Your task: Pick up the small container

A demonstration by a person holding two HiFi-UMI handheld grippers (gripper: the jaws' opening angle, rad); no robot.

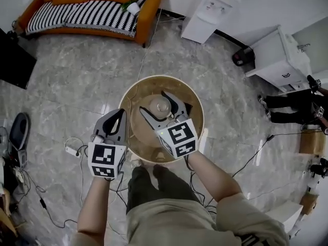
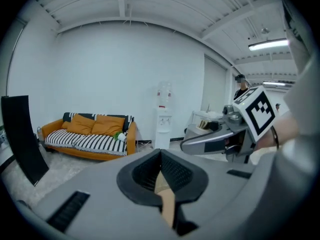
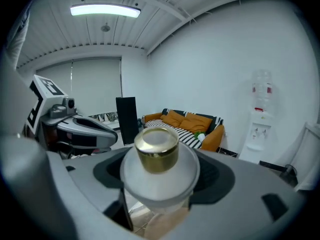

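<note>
The person stands over a round wooden table [image 1: 136,93] at the middle of the head view, and the job looks well begun. The right gripper [image 1: 155,104] reaches in over the tabletop, its two jaws on either side of the small container [image 1: 160,106], a pale jar with a gold cap. In the right gripper view the jar fills the space between the jaws and its white body meets the dark pads on both sides, so I would call it gripped rather than merely bracketed.

Nothing shows me whether it has left the wood. From above it sits near the table's centre, and the gripper's own view shows only a blur of brown beneath it. So the approach and the closing seem done, and the lift is what remains, or is only just starting.

The left gripper [image 1: 120,115] hangs at the table's left edge, jaws together on nothing, taking no part.
</note>
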